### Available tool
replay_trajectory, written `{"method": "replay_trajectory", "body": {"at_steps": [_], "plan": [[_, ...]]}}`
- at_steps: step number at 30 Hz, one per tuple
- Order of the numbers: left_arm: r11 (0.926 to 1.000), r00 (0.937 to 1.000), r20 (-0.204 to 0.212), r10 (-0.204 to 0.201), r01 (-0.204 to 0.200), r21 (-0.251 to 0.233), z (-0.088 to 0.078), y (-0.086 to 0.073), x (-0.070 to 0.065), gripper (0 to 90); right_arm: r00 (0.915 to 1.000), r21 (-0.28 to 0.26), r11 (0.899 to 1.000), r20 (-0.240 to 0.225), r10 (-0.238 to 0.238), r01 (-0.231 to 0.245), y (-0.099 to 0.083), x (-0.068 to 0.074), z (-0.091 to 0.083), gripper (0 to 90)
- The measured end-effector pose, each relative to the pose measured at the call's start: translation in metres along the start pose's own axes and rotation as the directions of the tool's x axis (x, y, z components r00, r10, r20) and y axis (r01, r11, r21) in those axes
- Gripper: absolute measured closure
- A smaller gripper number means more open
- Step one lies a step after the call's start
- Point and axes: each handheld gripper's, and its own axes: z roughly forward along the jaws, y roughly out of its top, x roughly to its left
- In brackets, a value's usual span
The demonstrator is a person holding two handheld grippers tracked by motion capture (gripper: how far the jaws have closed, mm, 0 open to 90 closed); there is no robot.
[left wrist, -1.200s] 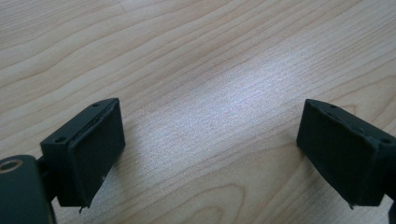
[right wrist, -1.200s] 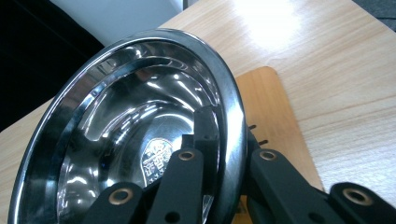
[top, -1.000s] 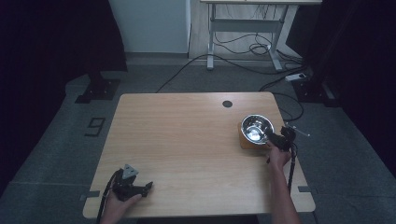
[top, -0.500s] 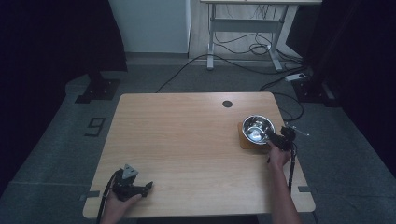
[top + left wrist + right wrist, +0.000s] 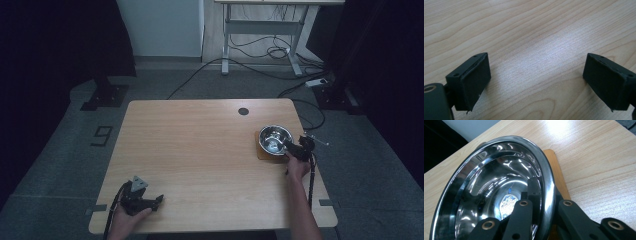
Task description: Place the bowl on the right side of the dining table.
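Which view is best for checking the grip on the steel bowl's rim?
Right gripper view: the right gripper clamps the steel bowl rim, one jaw inside, one outside. The high view shows the bowl small, on a wooden board. The left gripper view looks at table.

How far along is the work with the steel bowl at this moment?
Done: the right gripper has its jaws clamped on the steel bowl's rim, one inside, one outside. In hand: the bowl sits on the wooden board. Left: moving it; the left gripper rests open near the table edge.
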Motion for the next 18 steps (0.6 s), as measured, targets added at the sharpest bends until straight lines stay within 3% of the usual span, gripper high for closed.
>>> {"method": "replay_trajectory", "body": {"at_steps": [10,18], "plan": [[1.0000,1.0000,0.000,0.000,0.000,0.000,0.0000,0.0000,0.0000,7.4,0.9990,-0.002,1.000,-0.040,0.020,-0.020,-0.0002,-0.0039,0.0025,81.4],[1.0000,1.0000,0.000,0.000,0.000,0.000,0.0000,0.0000,0.0000,7.4,0.9989,-0.010,1.000,-0.043,0.019,-0.019,-0.0003,-0.0046,0.0023,79.5]]}}
